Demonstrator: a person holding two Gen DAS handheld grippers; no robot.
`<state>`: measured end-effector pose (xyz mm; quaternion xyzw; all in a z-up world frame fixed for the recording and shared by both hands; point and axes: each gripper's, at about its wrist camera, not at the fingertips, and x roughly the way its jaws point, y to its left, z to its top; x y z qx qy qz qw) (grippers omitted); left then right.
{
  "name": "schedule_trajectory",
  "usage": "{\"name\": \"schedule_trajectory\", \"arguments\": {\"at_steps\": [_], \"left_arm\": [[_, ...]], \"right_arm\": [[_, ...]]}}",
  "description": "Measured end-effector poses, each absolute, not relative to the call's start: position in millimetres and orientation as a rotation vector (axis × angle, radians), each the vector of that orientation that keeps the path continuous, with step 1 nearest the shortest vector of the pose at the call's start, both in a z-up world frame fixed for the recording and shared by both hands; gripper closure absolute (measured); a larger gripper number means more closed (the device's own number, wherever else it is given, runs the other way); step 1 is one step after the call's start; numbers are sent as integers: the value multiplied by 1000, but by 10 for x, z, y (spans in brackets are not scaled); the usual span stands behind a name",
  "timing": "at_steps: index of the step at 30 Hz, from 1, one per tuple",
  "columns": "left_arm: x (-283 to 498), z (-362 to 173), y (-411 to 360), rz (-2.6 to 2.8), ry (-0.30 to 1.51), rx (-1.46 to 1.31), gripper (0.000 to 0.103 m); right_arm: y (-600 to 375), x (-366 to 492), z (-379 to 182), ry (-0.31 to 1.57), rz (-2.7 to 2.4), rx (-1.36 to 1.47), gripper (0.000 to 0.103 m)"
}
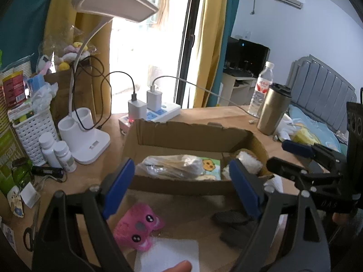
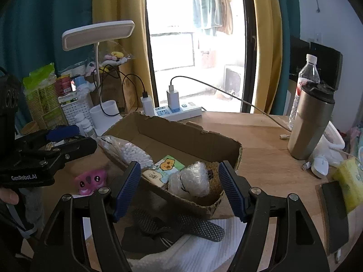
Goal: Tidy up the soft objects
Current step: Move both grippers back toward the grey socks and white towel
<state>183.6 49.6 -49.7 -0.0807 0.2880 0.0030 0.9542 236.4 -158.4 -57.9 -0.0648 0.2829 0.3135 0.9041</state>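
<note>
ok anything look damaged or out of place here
The brown cardboard box is damaged: its rim is ragged and torn, with no flaps left. The pink plush toy and dark mesh fabric piece lie on the wooden desk outside it. Both grippers' fingers stand open and empty.

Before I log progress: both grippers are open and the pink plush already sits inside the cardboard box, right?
Not quite. Both the left gripper and right gripper are open, but the pink plush lies on the table in front of the cardboard box, not inside it, as the left wrist view shows.
</note>
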Motion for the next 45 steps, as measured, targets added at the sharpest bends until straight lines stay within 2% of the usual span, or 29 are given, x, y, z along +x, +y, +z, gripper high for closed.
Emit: {"name": "schedule_trajectory", "arguments": {"at_steps": [24,36,45], "left_arm": [[1364,-650,347,-4,611,-175,16],[1322,-840,148,-24,661,-171,16],[1365,-981,52,-33,702,-175,16]], "right_arm": [[-1821,1967,-678,597,621,-127,29],[-2019,1973,-918,661,606,-86,29],[-2067,2105,-1235,777,589,-78,29]]}}
